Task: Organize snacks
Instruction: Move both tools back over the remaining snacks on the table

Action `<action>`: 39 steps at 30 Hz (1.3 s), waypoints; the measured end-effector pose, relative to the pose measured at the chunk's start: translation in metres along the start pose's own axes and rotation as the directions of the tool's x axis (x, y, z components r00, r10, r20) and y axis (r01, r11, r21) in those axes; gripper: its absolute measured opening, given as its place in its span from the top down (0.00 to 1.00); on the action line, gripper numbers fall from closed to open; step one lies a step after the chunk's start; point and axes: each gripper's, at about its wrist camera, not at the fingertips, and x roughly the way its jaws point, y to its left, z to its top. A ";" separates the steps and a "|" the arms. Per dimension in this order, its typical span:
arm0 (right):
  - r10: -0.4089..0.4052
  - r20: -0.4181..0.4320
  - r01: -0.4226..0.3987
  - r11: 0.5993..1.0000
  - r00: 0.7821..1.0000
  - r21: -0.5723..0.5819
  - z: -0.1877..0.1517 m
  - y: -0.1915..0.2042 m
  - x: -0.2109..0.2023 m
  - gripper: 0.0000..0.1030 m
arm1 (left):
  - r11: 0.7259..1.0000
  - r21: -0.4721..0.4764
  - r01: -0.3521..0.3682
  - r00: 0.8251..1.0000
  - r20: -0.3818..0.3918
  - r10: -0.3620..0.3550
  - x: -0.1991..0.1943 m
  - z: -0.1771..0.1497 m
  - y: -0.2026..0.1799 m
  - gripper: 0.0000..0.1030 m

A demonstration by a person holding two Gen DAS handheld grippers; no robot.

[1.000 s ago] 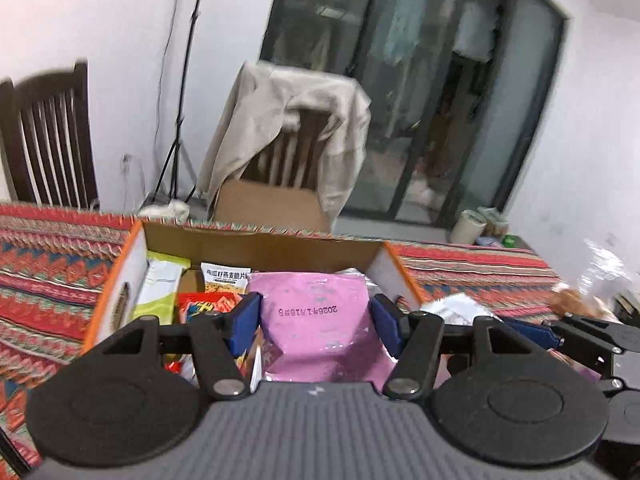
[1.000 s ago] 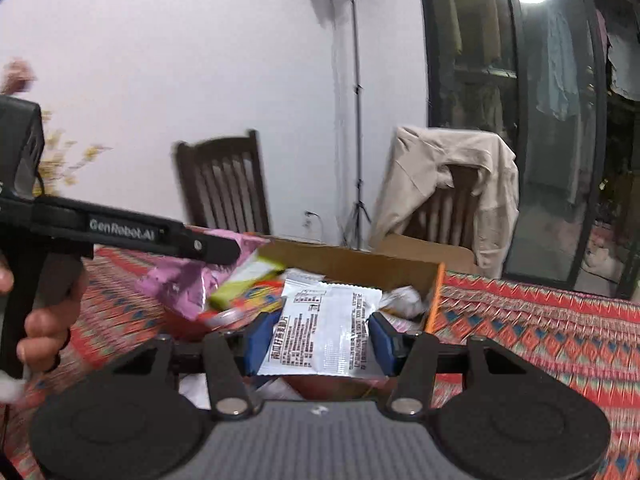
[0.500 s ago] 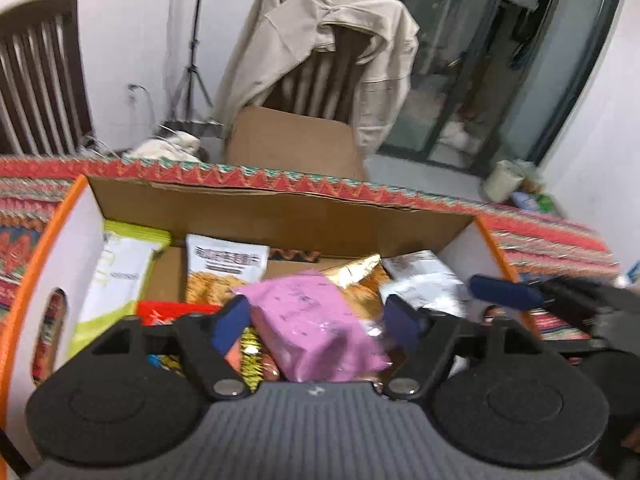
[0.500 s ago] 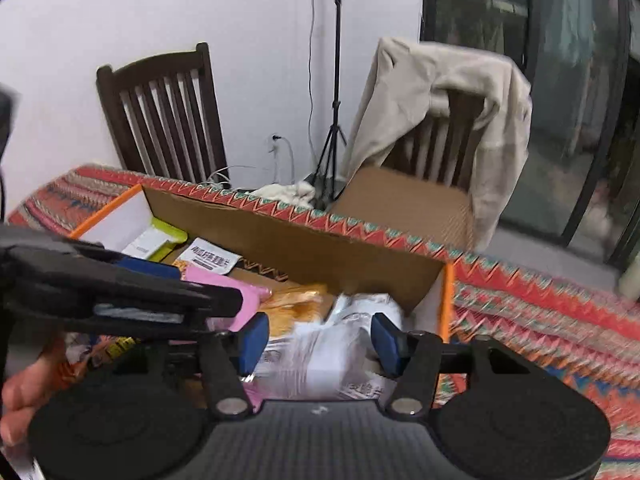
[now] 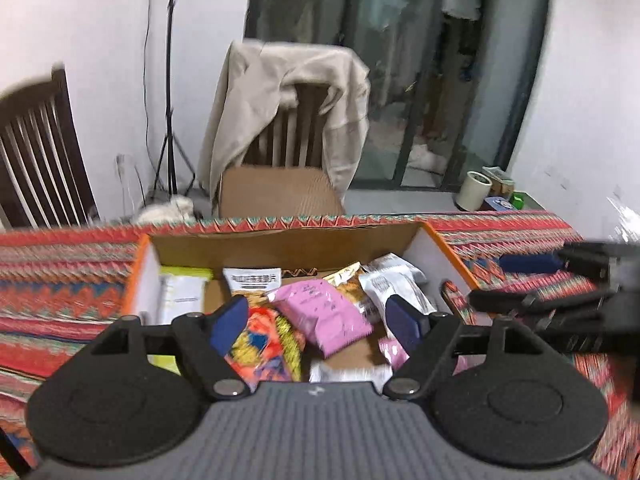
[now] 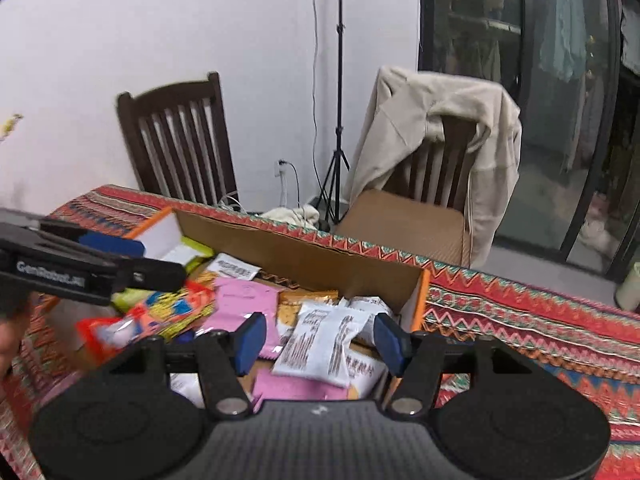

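Dropped since a second ago: pink packet (image 5: 324, 316) and white packet (image 6: 320, 344), now lying in the box (image 5: 280, 248). Left hand-held gripper (image 5: 316, 324) and right hand-held gripper (image 6: 316, 338) just opened, released, empty. Light, crinkly, slippery; best pinched at a sealed edge.

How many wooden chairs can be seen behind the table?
2. One bare dark chair stands at the left by the wall; the other chair, to its right, has a beige jacket draped over it. More could be out of frame.

Pink packet (image 5: 326, 312) dropped into box (image 5: 288, 246), white packet (image 6: 320, 344) too, jaws opened.
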 end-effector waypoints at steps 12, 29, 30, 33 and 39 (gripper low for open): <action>-0.017 0.184 0.036 0.994 0.983 -0.102 -0.064 0.058 -0.194 0.25 | 0.996 0.013 -0.088 0.965 0.248 0.082 -0.231 -0.118 -0.018 0.08; -0.031 0.240 0.041 0.999 0.970 -0.035 -0.246 0.155 -0.322 0.00 | 0.975 -0.124 -0.183 0.966 0.163 0.201 -0.332 -0.307 -0.050 0.00; -0.035 0.224 0.040 0.999 0.974 -0.021 -0.257 0.158 -0.317 0.00 | 0.974 -0.123 -0.190 0.967 0.145 0.207 -0.330 -0.313 -0.050 0.00; -0.025 0.127 0.024 1.000 0.992 0.008 -0.287 0.167 -0.305 0.00 | 0.974 -0.125 -0.191 0.971 0.119 0.206 -0.328 -0.322 -0.051 0.00; -0.043 0.094 0.042 0.999 0.995 0.005 -0.305 0.171 -0.311 0.00 | 0.975 -0.118 -0.190 0.971 0.127 0.204 -0.326 -0.322 -0.050 0.00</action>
